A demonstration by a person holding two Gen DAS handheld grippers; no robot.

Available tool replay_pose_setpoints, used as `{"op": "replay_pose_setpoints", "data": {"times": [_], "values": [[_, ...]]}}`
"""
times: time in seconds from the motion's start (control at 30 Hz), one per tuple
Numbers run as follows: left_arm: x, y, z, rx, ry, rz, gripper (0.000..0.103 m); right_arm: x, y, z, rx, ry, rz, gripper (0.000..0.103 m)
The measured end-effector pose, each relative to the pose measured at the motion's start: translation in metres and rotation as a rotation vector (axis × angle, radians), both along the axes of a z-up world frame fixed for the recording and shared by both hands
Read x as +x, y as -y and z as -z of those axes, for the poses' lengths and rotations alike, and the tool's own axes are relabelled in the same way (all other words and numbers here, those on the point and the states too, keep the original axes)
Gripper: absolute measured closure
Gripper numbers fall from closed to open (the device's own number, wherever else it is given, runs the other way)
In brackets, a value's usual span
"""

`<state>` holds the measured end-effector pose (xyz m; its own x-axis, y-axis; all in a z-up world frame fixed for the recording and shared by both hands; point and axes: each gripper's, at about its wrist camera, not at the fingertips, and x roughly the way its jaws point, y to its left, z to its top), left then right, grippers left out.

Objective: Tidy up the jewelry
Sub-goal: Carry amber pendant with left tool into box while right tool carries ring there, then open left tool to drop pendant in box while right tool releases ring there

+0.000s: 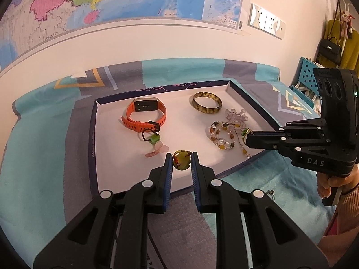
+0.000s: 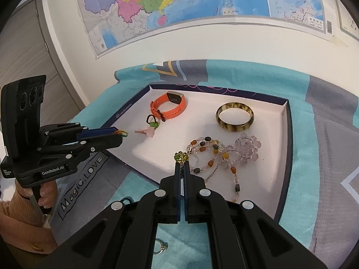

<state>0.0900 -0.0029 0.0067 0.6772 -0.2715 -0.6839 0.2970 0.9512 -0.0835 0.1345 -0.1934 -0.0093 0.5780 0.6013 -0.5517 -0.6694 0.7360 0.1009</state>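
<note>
Two grippers are working over one shallow white tray [image 1: 95,121]. Lying inside it are one orange watch [image 1: 143,114], one mottled bangle [image 1: 206,105], one heap of beaded strands [image 1: 226,134], and two small charms, one green [image 1: 153,138] and one pink [image 1: 157,151].

The left gripper [image 1: 182,160] is pinching a yellow-green stone pendant [image 1: 181,161] between its blue pads, hanging over the tray's near edge; its braided cord is looping out past the fingertips toward the watch. The right gripper [image 2: 181,168], pressed together, is clamping a dark cord with a green flower-shaped bead [image 2: 180,157] sticking out upward, beside the beaded strands.

One ring [image 2: 162,245] is lying outside the tray on the teal and grey patterned cloth [image 1: 44,157]. A map [image 2: 179,4] is hanging on the white wall behind the tray.
</note>
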Motion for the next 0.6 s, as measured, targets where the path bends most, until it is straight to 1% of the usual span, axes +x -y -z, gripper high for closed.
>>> {"op": "replay_pose_setpoints", "data": {"times": [0.2, 0.37, 0.5, 0.53, 0.57, 0.6], "values": [[0.007, -0.003, 0.006, 0.000, -0.021, -0.012, 0.086, 0.006, -0.002, 0.003, -0.002, -0.013, 0.003, 0.102], [0.014, -0.004, 0.012, -0.001, -0.041, -0.023, 0.086, 0.011, -0.003, 0.004, -0.003, -0.024, 0.015, 0.099], [0.016, -0.004, 0.015, -0.001, -0.048, -0.031, 0.085, 0.012, -0.002, 0.005, 0.004, -0.027, 0.022, 0.099], [0.017, -0.004, 0.015, -0.003, -0.051, -0.029, 0.082, 0.013, -0.002, 0.005, 0.006, -0.027, 0.024, 0.099], [0.017, -0.004, 0.016, -0.001, -0.051, -0.031, 0.077, 0.012, -0.001, 0.005, 0.009, -0.027, 0.024, 0.099], [0.016, -0.004, 0.016, 0.001, -0.050, -0.034, 0.076, 0.011, 0.001, 0.004, 0.013, -0.026, 0.025, 0.098]]}}
